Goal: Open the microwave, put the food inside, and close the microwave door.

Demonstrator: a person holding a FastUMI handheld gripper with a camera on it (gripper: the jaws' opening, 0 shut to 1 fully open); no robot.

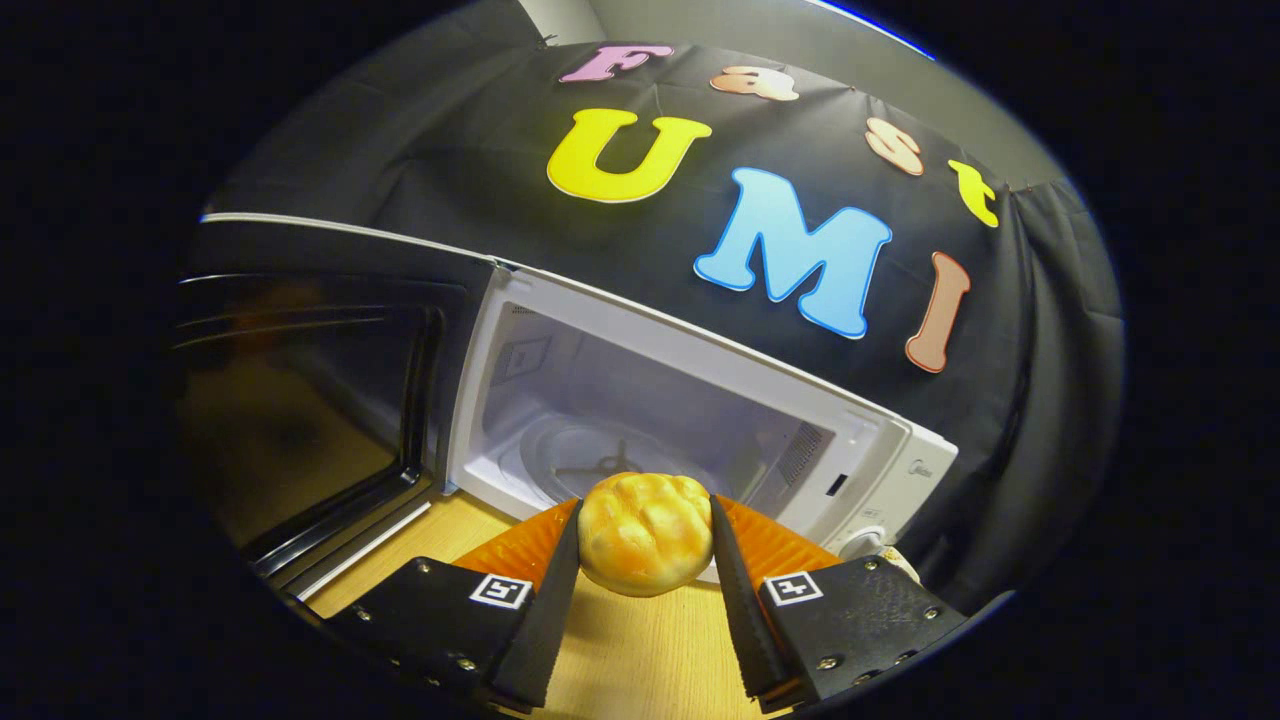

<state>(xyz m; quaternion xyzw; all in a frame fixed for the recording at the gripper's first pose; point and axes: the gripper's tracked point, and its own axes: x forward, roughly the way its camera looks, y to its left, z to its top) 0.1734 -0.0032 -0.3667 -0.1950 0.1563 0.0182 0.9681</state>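
Gripper view, claw [645, 540] pinching round glossy bun [645, 533]

You are holding a round, glossy golden bread roll [645, 533] clamped between both fingers of your gripper [645, 545], raised above the wooden surface. Beyond the fingers, the white box-shaped microwave [700, 390] is standing with its dark glass door [310, 400] swinging wide open, cavity facing you, glass turntable [570, 455] showing inside.

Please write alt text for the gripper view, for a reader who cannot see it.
The gripper is shut on a bread roll, lifted over an orange plate on a wooden table. Just beyond, a white microwave stands with its door open.
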